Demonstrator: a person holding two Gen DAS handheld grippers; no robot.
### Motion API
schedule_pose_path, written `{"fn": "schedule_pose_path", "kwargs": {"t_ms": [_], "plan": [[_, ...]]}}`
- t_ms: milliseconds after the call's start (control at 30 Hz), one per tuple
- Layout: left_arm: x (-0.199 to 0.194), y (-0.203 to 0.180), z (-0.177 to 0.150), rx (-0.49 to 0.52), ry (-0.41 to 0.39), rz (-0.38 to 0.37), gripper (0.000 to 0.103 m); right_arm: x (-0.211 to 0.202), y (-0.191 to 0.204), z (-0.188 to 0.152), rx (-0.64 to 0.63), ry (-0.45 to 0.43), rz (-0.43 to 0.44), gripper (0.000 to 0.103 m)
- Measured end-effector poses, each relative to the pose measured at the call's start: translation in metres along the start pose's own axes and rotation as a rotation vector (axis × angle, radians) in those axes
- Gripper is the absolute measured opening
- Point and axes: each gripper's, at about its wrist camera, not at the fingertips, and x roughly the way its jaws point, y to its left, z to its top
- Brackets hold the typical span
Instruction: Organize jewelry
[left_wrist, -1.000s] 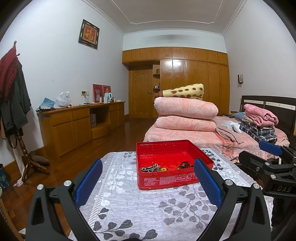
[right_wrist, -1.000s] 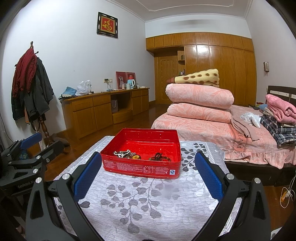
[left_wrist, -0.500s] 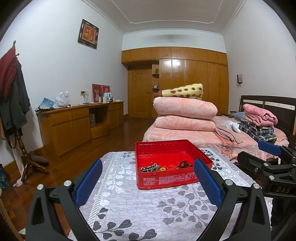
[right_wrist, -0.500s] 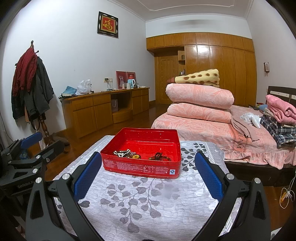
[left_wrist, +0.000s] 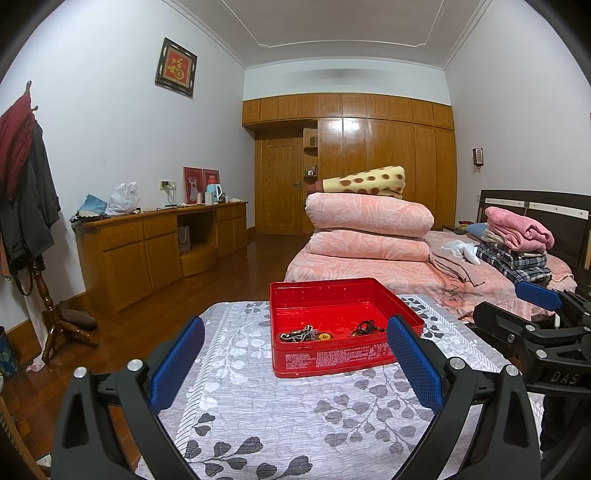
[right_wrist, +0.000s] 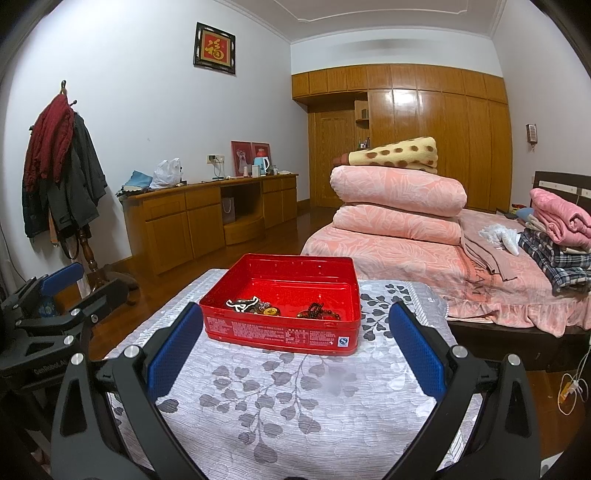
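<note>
A red tin box (left_wrist: 332, 360) (right_wrist: 280, 332) stands open on a table with a grey leaf-print cloth (left_wrist: 280, 417) (right_wrist: 280, 402). Inside lie a tangle of chain jewelry (left_wrist: 301, 335) (right_wrist: 245, 304), a small gold piece (left_wrist: 324, 336) (right_wrist: 271, 311) and a dark bead bracelet (left_wrist: 364, 328) (right_wrist: 317, 312). My left gripper (left_wrist: 295, 363) is open and empty, held short of the box. My right gripper (right_wrist: 293, 360) is open and empty too, also short of the box. Each gripper shows at the edge of the other's view: the right one (left_wrist: 535, 325), the left one (right_wrist: 55, 314).
A bed (right_wrist: 461, 273) with stacked pink quilts and folded clothes lies behind the table to the right. A wooden sideboard (left_wrist: 155, 243) runs along the left wall. A coat stand (right_wrist: 66, 192) with hanging coats is at the left. Wooden floor surrounds the table.
Both views have shifted only slightly; the box and jewelry lie as before and both grippers stay open.
</note>
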Motion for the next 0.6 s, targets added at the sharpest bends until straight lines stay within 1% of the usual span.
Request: {"fn": "schedule_pose_path", "kwargs": {"t_ms": [600], "plan": [[-0.001, -0.0014, -0.0003, -0.004, 0.001, 0.002, 0.097, -0.0003, -0.0008, 0.0003, 0.001, 0.001, -0.001, 0.097]]}}
